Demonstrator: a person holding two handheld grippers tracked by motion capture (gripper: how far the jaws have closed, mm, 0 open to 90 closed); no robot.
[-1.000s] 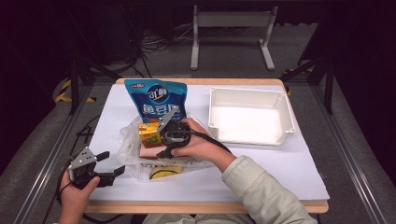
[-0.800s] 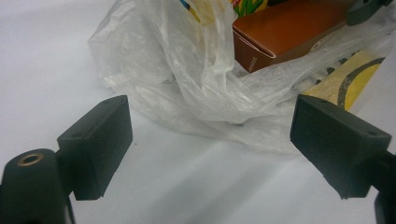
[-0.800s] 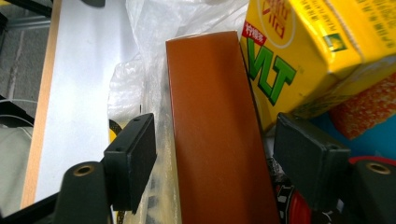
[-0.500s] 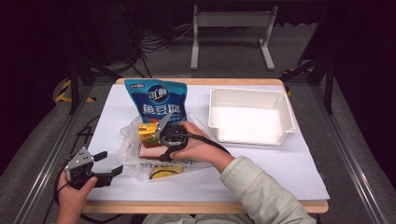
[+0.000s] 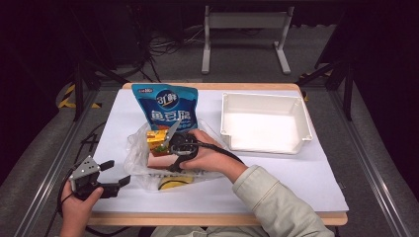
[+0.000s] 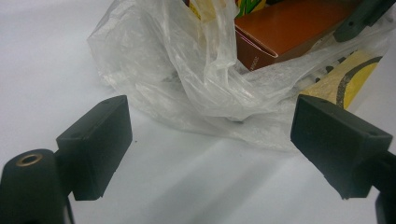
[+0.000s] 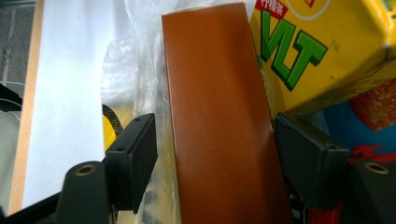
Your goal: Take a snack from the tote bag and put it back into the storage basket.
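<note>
A crumpled clear plastic bag (image 5: 134, 154) lies on the white table and holds a brown box (image 5: 159, 149), a yellow VLT drink carton (image 5: 157, 136) and a yellow-and-black pack (image 5: 171, 183). My right gripper (image 5: 171, 147) reaches into the bag. In the right gripper view its jaws straddle the brown box (image 7: 215, 116) and have just closed a little. The right gripper (image 7: 215, 158) is open, with a gap and plastic film at one pad. Beside the box sits the carton (image 7: 308, 51). My left gripper (image 5: 114, 174) stands open and empty near the bag's (image 6: 205, 70) left edge.
A blue snack pouch (image 5: 170, 106) stands upright just behind the bag. A white tray (image 5: 262, 97) sits at the table's right rear. The table's wooden front edge (image 5: 212, 218) runs close to both hands.
The left hand has shifted slightly near the front left corner. The right hand stays in the bag over the brown box.
</note>
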